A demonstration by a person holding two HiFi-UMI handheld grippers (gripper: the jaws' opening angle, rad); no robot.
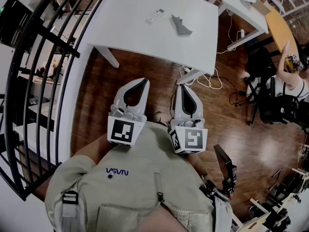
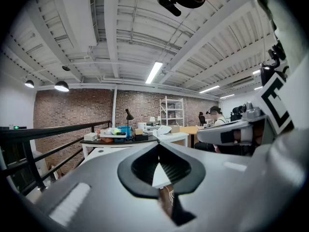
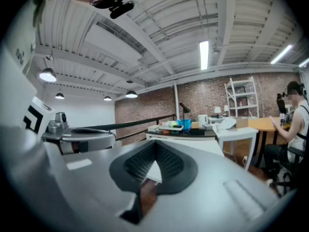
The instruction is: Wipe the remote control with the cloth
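Observation:
In the head view a white remote control [image 1: 155, 16] lies on the white table [image 1: 130, 33], with a crumpled grey cloth [image 1: 180, 26] just to its right. Both grippers are held close to the person's chest, well short of the table, over the wooden floor. The left gripper [image 1: 143, 81] is shut, tips touching, nothing between them. The right gripper [image 1: 184, 87] is also shut and empty. In the left gripper view the left gripper [image 2: 158, 145] points level at the table edge; the right gripper [image 3: 155, 144] in its own view does the same.
A black railing [image 1: 46, 76] runs along the left. Cables and a power strip [image 1: 200, 76] lie on the floor under the table's near right corner. A second white table [image 1: 241, 8] and a seated person [image 1: 285, 81] are at the right. A black stand [image 1: 224, 170] stands near right.

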